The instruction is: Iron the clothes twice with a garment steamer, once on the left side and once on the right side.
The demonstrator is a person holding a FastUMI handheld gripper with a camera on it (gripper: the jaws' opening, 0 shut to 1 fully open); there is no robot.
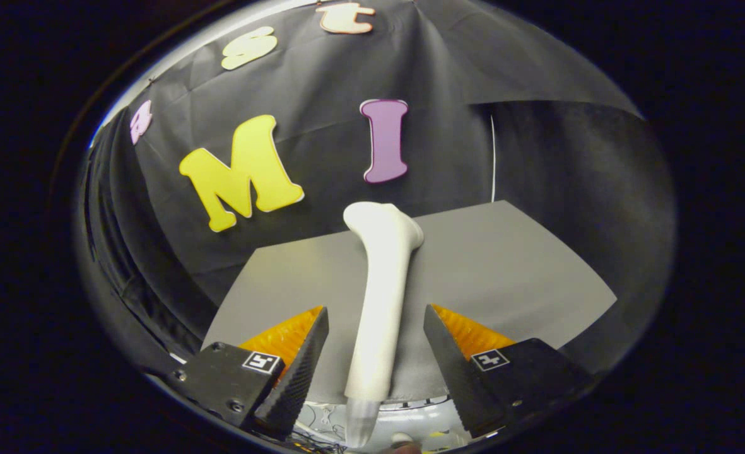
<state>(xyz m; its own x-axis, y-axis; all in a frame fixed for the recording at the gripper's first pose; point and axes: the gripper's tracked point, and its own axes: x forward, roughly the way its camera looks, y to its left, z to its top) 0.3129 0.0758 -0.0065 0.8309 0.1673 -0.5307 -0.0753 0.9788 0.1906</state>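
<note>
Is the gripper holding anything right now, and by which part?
Nothing is held. The gripper is open, its fingers apart from the white garment steamer's handle lying between them.

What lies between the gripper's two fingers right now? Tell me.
The white garment steamer lies there, its handle running lengthwise between the open gripper fingers with a gap on each side, its head beyond them over the grey board. This shows in the gripper view.

grey tabletop (pixel 504 265); white garment steamer (pixel 381 296) lying lengthwise on it, head toward booth wall.
</note>
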